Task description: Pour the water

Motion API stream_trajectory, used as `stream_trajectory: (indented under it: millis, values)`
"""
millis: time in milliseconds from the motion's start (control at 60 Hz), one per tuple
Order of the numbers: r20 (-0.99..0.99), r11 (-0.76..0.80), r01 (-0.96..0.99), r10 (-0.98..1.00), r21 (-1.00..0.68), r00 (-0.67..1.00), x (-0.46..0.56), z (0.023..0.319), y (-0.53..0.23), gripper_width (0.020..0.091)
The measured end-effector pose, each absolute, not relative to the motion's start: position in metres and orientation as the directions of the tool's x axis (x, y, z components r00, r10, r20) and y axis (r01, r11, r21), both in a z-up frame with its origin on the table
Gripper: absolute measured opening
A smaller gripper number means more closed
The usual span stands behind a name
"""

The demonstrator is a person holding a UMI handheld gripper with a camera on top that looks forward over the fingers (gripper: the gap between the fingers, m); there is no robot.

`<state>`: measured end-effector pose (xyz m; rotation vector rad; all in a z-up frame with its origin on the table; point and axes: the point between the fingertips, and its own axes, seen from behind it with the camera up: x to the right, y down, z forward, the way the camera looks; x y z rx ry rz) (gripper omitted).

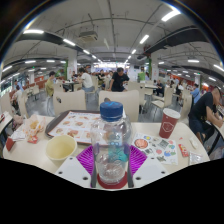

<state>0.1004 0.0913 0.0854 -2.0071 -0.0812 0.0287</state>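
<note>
My claw [112, 165] is clamped on the bottle [112, 135], a purple pad [87, 160] pressing each side, at the table's [150, 160] near edge. A yellow cup [61, 148] stands just left of it; a red cup [168, 122] stands toward the right edge, a tray [78, 125] beyond.

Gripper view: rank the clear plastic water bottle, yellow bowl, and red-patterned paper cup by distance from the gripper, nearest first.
1. Clear plastic water bottle, between the gripper fingers.
2. Yellow bowl, just ahead, left of the bottle.
3. Red-patterned paper cup, beyond the fingers, to the right.
</note>
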Motion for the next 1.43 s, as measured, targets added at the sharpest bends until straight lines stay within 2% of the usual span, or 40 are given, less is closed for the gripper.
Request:
stream_trajectory:
  millis: [133, 333, 383, 450, 500, 550, 967, 1100, 1433]
  values:
    - [-0.003, -0.406, 0.028, 0.076, -0.914, 0.997, 0.103, 0.077, 0.088, 0.0419]
    - [-0.003, -0.427, 0.019, 0.051, -0.904, 0.999, 0.106, 0.074, 0.083, 0.0569]
    - [-0.002, -0.469, 0.011, 0.028, -0.883, 1.000, 0.110, 0.069, 0.078, 0.0652]
    - [-0.006, -0.501, 0.000, 0.011, -0.866, 1.000, 0.111, 0.071, 0.071, 0.0867]
    - [-0.001, -0.520, -0.005, -0.008, -0.854, 1.000, 0.112, 0.074, 0.057, 0.0832]
    - [0.003, -0.536, -0.006, -0.017, -0.844, 1.000, 0.109, 0.079, 0.044, 0.0855]
    - [0.008, -0.645, -0.030, -0.055, -0.764, 0.998, 0.036, 0.155, -0.108, 0.0852]
    - [0.030, -0.642, -0.003, -0.040, -0.767, 0.999, 0.024, 0.169, -0.126, 0.0853]
    - [0.048, -0.628, 0.040, 0.004, -0.777, 0.999, 0.015, 0.182, -0.135, 0.0853]
